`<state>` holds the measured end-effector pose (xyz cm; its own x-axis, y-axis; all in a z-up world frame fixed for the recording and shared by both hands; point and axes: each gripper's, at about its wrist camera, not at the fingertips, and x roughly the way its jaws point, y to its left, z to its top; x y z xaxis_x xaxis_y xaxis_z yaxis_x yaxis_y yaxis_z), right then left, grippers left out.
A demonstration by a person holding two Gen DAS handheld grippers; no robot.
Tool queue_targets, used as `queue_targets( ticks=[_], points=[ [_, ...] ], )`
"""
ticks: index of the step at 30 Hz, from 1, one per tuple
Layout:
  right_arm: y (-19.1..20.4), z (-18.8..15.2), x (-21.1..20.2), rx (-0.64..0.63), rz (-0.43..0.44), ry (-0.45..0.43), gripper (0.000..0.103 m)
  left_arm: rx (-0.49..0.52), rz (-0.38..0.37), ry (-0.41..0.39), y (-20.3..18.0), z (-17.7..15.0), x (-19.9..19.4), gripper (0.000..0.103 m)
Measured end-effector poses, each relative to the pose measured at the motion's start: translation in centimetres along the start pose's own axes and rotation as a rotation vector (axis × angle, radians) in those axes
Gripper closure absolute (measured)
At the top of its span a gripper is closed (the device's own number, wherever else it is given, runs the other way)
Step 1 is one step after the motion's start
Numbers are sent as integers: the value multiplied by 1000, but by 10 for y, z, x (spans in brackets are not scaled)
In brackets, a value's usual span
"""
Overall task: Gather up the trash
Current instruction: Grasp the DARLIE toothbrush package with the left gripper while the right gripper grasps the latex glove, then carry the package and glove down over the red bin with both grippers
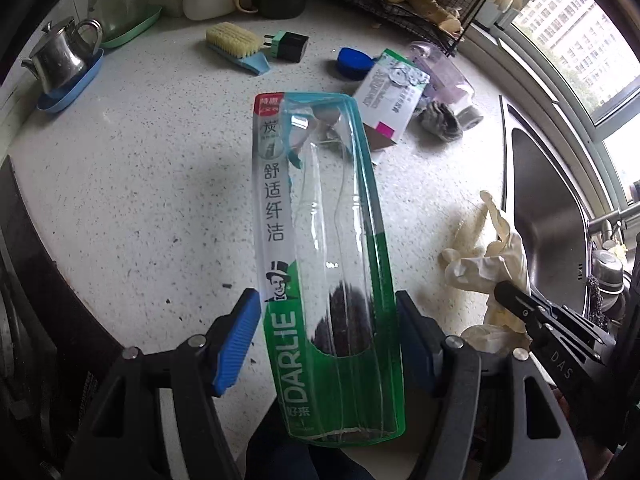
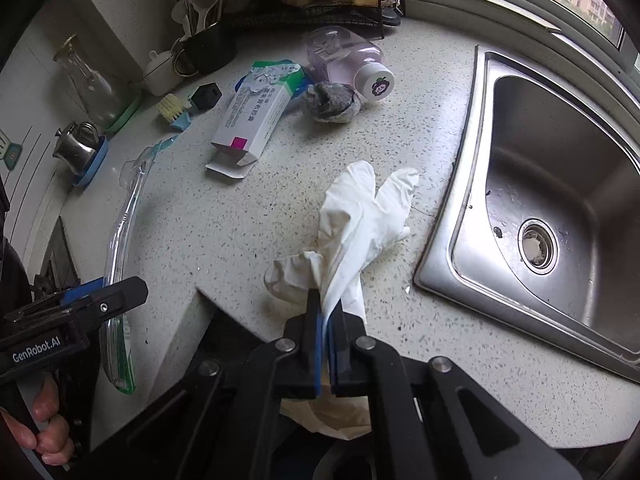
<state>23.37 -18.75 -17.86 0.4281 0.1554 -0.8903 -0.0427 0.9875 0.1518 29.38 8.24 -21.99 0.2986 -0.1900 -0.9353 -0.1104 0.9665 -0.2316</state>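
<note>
Left wrist: hand-held gripper (image 1: 322,344) clamps glossy clear-green toothbrush package (image 1: 320,240); right hand-held gripper (image 2: 327,344) pinches crumpled white glove (image 2: 356,216).

The counter (image 2: 248,216) is off-white, speckled with dark flecks. The toothbrush pack (image 1: 324,264) is clear plastic, green along its lower half, with a red tab at the far end and white lettering. The glove (image 2: 360,216) is plain white (creamier in the left view). The carton (image 2: 256,112) is white with a magenta patch and green end. The sink (image 2: 540,200) is dull steel grey. Both grippers are black with blue pads (image 1: 236,344).
</note>
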Motion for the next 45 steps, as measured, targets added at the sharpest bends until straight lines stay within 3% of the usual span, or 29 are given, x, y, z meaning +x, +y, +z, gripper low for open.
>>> queue_targets(
  ticks=[6,15,24,34,45],
  points=[
    [-11,-31,-30,-1,20,-37,101,65,-21,-35,-39,-37,-19,38],
    [-23,-89,-67,-14,54,-62,101,98,-62,-37,-70,-118,-43,38],
    [-29,-154,-59,-28,79,-14,101,114,-69,28,-79,-198,-31,38],
    [-38,-192,18,16,75,82,101,192,-39,165,-77,-244,43,38],
    [-67,-208,174,88,56,174,101,256,-67,299,-60,-258,217,38]
  ],
)
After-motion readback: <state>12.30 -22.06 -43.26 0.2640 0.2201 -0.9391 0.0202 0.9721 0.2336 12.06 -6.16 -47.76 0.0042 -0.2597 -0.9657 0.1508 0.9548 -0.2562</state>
